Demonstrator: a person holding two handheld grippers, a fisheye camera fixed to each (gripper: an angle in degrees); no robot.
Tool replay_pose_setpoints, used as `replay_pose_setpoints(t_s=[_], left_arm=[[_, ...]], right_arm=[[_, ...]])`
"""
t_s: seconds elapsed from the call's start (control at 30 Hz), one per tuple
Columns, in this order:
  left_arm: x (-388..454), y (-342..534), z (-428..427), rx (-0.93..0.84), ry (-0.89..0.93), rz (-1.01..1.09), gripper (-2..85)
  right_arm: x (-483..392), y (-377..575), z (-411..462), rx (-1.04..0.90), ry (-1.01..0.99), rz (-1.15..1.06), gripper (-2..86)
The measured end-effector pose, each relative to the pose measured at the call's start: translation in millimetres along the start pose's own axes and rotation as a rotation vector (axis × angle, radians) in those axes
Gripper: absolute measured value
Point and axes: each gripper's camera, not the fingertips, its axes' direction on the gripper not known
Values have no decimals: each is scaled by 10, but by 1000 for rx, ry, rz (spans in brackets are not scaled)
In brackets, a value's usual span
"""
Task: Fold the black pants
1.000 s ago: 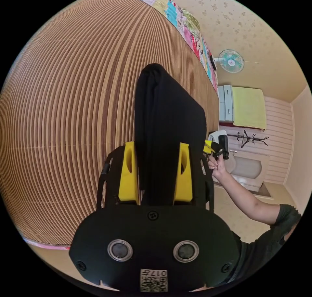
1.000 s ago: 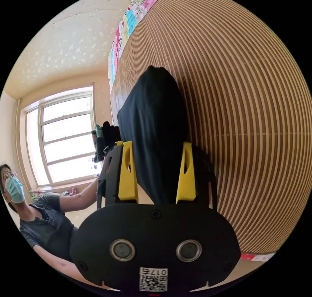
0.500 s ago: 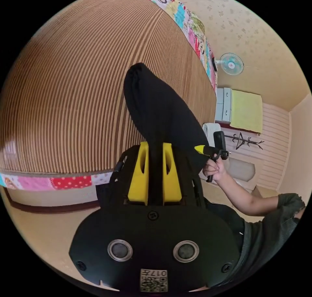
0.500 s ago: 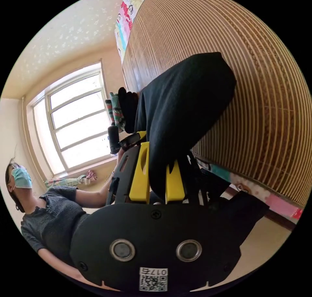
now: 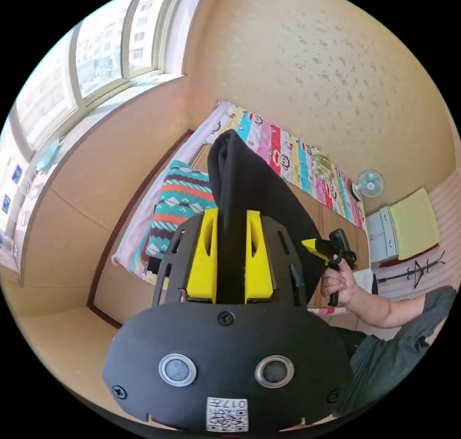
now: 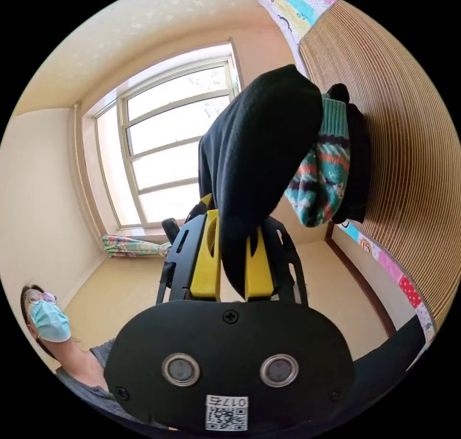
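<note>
My left gripper (image 5: 230, 261) is clamped on the black pants (image 5: 249, 184): both yellow jaws press a narrow gathered band of cloth between them. The cloth rises from the jaws as a soft, matte bundle with a rounded top, held above the bed. My right gripper (image 6: 234, 266) is likewise clamped on the black pants (image 6: 259, 146), its jaws close together on a thick fold that bulges into a rounded lump above them. In the left gripper view, my right hand (image 5: 338, 285) holds the right gripper (image 5: 331, 251) at the cloth's edge. Behind lie a ribbed bamboo mat (image 6: 413, 170), a knitted zigzag-patterned pillow (image 5: 175, 203) and a patchwork sheet (image 5: 288, 151).
</note>
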Motion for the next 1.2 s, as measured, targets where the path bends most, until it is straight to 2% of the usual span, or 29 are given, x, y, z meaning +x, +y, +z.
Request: replay_pose_setpoints(t_s=[0.1, 0.17, 0.23, 0.27, 0.3, 0.37, 0.43, 0.57, 0.63, 0.73, 0.83, 0.93, 1.2], left_arm=[[-645, -11, 293, 168, -71, -345, 85], [-747, 137, 714, 145, -109, -411, 76], [-775, 269, 1433, -118, -250, -401, 63], [-687, 441, 1660, -98, -284, -292, 57], [-592, 618, 1605, 15, -325, -249, 53], [-522, 698, 1570, 8, -348, -260, 51], [-456, 754, 1513, -22, -376, -255, 51], [-471, 1020, 1361, -14, -305, -328, 51], [-482, 1115, 1294, -14, -265, -368, 48], [-423, 1250, 1213, -15, -250, -383, 48], [-350, 1367, 1202, -4, -292, -404, 53], [-319, 1388, 1217, -19, -328, -434, 56], [-483, 1551, 1182, -6, -294, -582, 56]], right_arm=[[273, -598, 510, -12, 266, 44, 71], [509, -728, 752, -118, 388, 79, 64], [679, -554, 747, -193, 385, -3, 31], [716, -470, 701, -211, 381, -25, 28], [816, -260, 547, -251, 401, -42, 21], [1000, 112, 182, -288, 464, -41, 15], [1290, 674, -510, -314, 549, 53, 9], [1421, 1583, -1699, -195, 602, 259, 6], [1209, 2116, -2333, -48, 619, 346, 6], [782, 2575, -2760, 118, 621, 338, 6], [420, 2874, -2832, 212, 647, 309, 5], [220, 3070, -2688, 263, 593, 276, 4], [-46, 3196, -2109, 234, 567, 284, 4]])
